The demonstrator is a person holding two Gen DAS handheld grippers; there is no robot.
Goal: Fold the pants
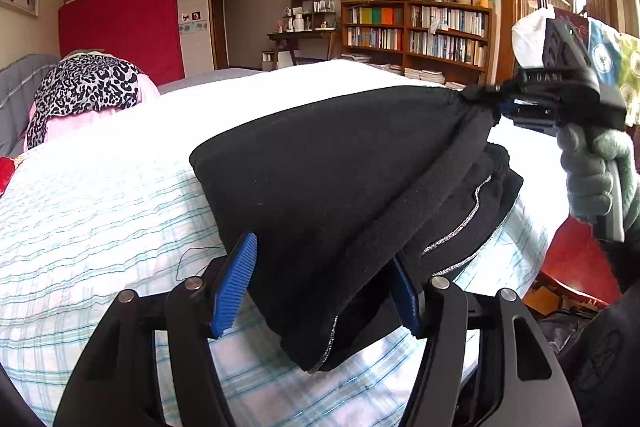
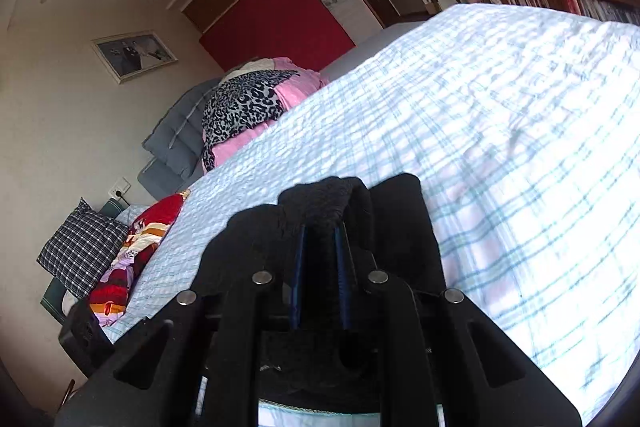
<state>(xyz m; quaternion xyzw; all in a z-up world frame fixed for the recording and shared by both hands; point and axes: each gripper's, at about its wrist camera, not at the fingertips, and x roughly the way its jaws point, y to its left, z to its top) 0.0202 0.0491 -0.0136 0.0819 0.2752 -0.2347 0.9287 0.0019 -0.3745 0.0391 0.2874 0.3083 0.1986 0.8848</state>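
two grippers work one pair of black pants point(image 1: 340, 187) that lies folded on the bed point(image 1: 100, 207), over its pale blue-checked sheet. going from the left of the left wrist view: a leopard-print cloth point(image 1: 84, 91) sits on pink bedding at the far left end of the bed, well apart from the pants. next comes the left gripper point(image 1: 320, 287), low in the foreground, its jaws spread wide; the near folded corner of the pants sits between the two blue pads. the left pad point(image 1: 236, 287) stands clear of the cloth, while the right pad point(image 1: 406, 295) is partly covered by a fold, and whether it touches the cloth cannot be told. the gripper points forward and somewhat down at the bed. further right, the top layer of the pants rises in a taut slope to the right gripper point(image 1: 496, 99), which pinches a bunched end of the fabric above the bed, its jaws pressed nearly together on it. a hand in a grey-green glove point(image 1: 596, 179) grasps that gripper's handle at the right edge, beyond the bed's side. in the right wrist view, black cloth point(image 2: 332, 215) bulges up between and over the narrow jaws, with the bed stretching away behind.
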